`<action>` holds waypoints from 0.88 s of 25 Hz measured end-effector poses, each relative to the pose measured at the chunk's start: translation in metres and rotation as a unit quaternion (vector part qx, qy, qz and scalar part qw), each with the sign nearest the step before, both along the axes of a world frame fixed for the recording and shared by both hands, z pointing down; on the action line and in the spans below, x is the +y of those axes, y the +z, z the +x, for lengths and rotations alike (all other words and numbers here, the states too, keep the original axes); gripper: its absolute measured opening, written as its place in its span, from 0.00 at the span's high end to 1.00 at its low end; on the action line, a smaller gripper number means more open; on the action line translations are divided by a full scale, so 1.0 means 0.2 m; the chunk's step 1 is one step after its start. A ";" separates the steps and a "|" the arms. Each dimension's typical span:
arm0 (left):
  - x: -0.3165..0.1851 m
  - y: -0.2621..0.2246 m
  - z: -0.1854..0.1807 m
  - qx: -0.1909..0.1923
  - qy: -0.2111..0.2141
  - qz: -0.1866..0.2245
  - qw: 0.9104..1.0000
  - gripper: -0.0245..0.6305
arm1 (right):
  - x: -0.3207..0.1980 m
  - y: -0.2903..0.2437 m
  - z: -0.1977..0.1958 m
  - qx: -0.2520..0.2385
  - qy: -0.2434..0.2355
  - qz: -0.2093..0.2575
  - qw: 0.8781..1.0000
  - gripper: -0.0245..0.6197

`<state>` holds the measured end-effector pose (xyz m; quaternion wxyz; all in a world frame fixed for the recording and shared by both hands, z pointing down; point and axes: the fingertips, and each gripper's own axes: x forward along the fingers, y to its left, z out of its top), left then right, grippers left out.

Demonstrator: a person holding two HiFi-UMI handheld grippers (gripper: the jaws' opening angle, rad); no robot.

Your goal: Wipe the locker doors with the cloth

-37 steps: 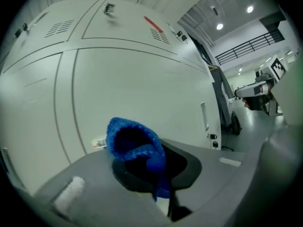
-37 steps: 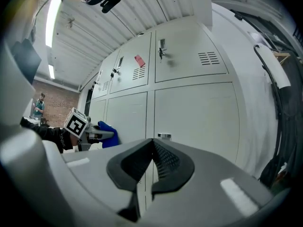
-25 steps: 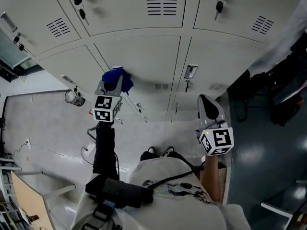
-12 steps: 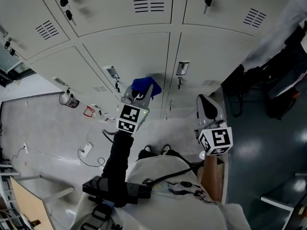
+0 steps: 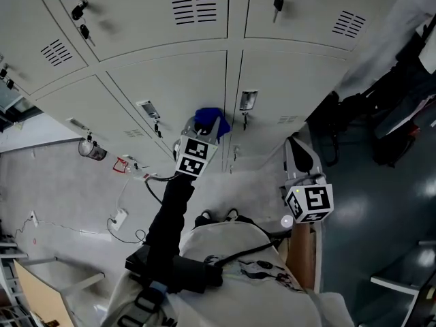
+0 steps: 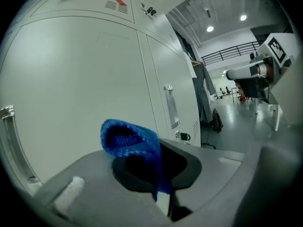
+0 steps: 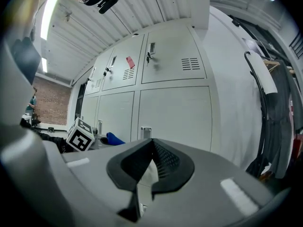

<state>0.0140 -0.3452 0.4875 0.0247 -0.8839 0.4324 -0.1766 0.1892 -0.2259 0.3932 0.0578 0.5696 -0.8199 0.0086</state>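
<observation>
The bank of pale grey lockers fills the upper half of the head view. It has at least two tiers of flat painted doors with louvred vents, and keys hang from some of the locks. The paint looks smooth and hard, so a cloth should glide over it. No streaks or damp patches show, so I cannot tell which doors are already wiped. My guess is that most of the bank remains.

Below, a light concrete floor with loose cables gives way to darker flooring on the right, where dark bags and clothing hang or lean.

The left gripper reaches to the lower tier, near the seam between two doors. Its jaws are clamped on the blue cloth, which bunches up out of them towards the lower door. Contact with the door cannot be confirmed. The neighbouring door's handle stands just beside it.

The right gripper hangs back from the lockers, well apart from them, with its jaws closed together on nothing.
</observation>
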 end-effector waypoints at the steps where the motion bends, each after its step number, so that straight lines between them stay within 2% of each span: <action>1: 0.00 0.01 -0.02 -0.005 -0.003 -0.001 1.000 0.93 | -0.01 0.00 0.01 -0.001 0.001 0.000 1.000 0.96; 9: 0.01 0.04 -0.39 -0.033 -0.060 -0.008 0.998 0.93 | -0.05 0.01 -0.08 -0.008 -0.024 0.002 1.000 0.96; 16: 0.02 0.10 -0.71 -0.051 -0.118 -0.023 0.991 0.93 | -0.07 0.02 -0.16 -0.010 -0.041 0.002 0.999 0.96; 20: 0.02 0.14 -0.82 -0.088 -0.137 -0.015 0.987 0.93 | -0.07 0.01 -0.18 -0.010 -0.044 0.002 0.999 0.96; 22: 0.03 0.15 -0.83 -0.090 -0.144 -0.018 0.985 0.93 | -0.06 0.02 -0.18 -0.009 -0.044 0.000 0.999 0.96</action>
